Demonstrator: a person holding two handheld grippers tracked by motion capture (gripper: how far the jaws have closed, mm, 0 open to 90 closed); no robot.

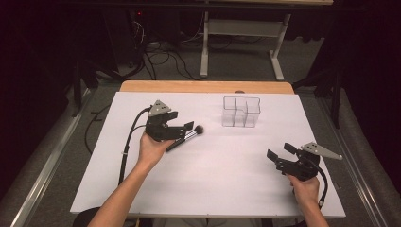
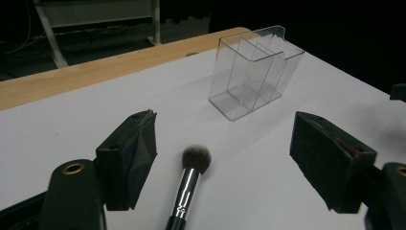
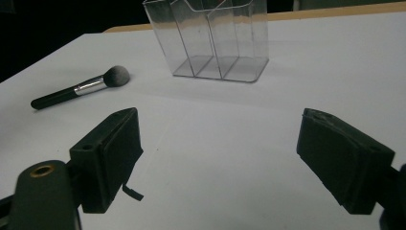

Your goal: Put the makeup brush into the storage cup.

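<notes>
Brush (image 1: 185, 137): lies flat on the white table (image 1: 217, 189), left of middle, bristle head toward the far right, black handle running back toward the near left.
Brush axis: in the left gripper view the brush (image 2: 187, 184) runs almost straight away from the camera, along the line between the two jaws, head farthest out.
Brush from left gripper: the left gripper (image 1: 182, 131) is right over the handle; the brush sits in the gap between its jaws, touching neither as far as I can tell.
Left gripper state: jaws spread wide, holding nothing.
Nearer hand: the left one by far; the right gripper (image 1: 278, 156) is well apart, at the near right of the table.
Right gripper state: jaws also wide apart and holding nothing, pointed toward the middle of the table; its own view shows the brush (image 3: 81, 88) far off to the left.
Holder (image 1: 241, 112): clear, upright, with compartments, standing beyond the brush head toward the far right, apart from it.
Likely next move: lower and close the left jaws across the handle; since the axis runs along the gap, the jaws would close squarely on its sides.
</notes>
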